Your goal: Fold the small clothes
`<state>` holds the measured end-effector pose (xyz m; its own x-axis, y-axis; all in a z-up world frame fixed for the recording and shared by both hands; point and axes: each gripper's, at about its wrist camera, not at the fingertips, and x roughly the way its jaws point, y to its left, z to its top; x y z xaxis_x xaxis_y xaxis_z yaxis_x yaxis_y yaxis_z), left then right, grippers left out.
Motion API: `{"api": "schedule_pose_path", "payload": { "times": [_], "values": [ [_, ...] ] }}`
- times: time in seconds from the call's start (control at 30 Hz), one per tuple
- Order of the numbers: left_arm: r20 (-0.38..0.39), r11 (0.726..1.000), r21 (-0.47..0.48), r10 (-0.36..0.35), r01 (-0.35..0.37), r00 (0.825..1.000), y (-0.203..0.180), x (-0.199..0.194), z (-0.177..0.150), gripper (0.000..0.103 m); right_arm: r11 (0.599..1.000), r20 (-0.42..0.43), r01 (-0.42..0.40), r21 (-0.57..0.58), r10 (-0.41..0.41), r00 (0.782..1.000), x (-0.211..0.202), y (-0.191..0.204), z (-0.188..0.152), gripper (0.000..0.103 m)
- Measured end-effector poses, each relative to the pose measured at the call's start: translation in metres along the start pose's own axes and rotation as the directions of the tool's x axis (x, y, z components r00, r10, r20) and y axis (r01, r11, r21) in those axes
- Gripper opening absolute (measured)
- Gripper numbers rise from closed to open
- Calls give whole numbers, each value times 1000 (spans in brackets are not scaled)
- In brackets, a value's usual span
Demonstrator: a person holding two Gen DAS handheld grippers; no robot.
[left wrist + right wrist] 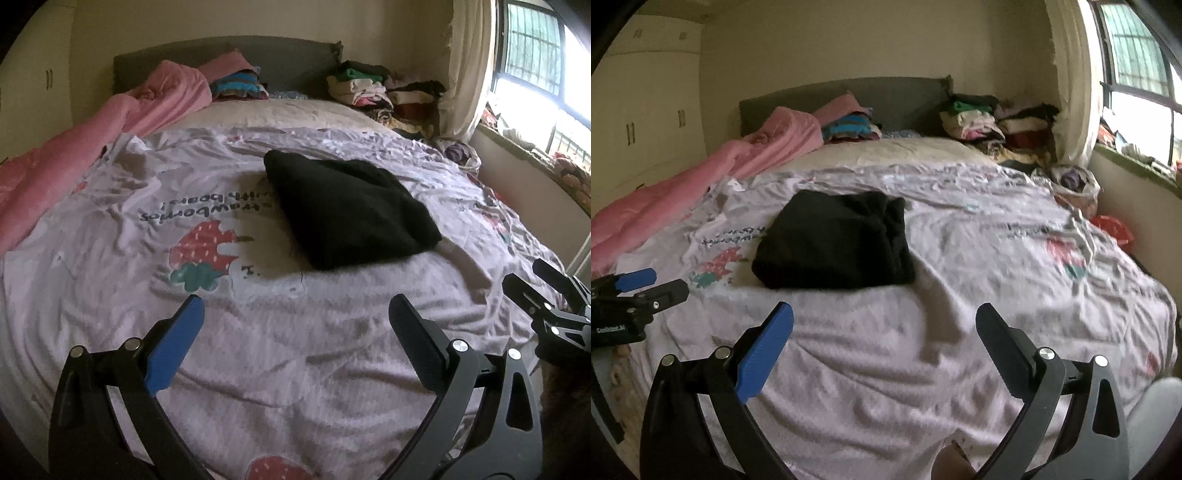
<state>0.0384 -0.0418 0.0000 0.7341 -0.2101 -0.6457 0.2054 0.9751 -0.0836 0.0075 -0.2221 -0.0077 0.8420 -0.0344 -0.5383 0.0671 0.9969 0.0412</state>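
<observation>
Left gripper (pixel 295 314): jaws spread wide, holding nothing; it hangs over the near part of the bed, apart from the garment, one finger faced in blue, the other black.
Right gripper (pixel 884 321): also spread wide and empty, over the near edge of the bed; the cloth lies beyond its fingertips with bare cover between them.
Grippers together: each shows in the other's camera, the left at the left border of the right wrist view, the right at the right border of the left wrist view, side by side.
Black garment (pixel 347 214): folded into a compact thick bundle, lying flat near the middle of the bed, touched by neither gripper; a fold ridge runs along its far side in the right wrist view.
Printed bedcover (pixel 258 350): pale lilac, wrinkled, with strawberry pictures and lettering just beside the bundle's left edge.
Pink quilt (pixel 701 177): bunched along the left edge of the bed up to the headboard.
Clothes pile (pixel 979 122): stacked at the far right corner of the bed, by the grey headboard (pixel 886 99) and the curtain (pixel 1071 92).
Window (pixel 535 55): on the right wall, barred, bright.
</observation>
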Motion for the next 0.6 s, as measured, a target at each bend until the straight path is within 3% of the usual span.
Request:
{"api": "schedule_pose_path", "payload": {
  "times": [0.6],
  "values": [
    [-31, 1000, 0, 18, -18, 999, 1, 6, -17, 93, 1000, -41, 20, -11, -21, 999, 0, 2, -27, 99]
  ]
}}
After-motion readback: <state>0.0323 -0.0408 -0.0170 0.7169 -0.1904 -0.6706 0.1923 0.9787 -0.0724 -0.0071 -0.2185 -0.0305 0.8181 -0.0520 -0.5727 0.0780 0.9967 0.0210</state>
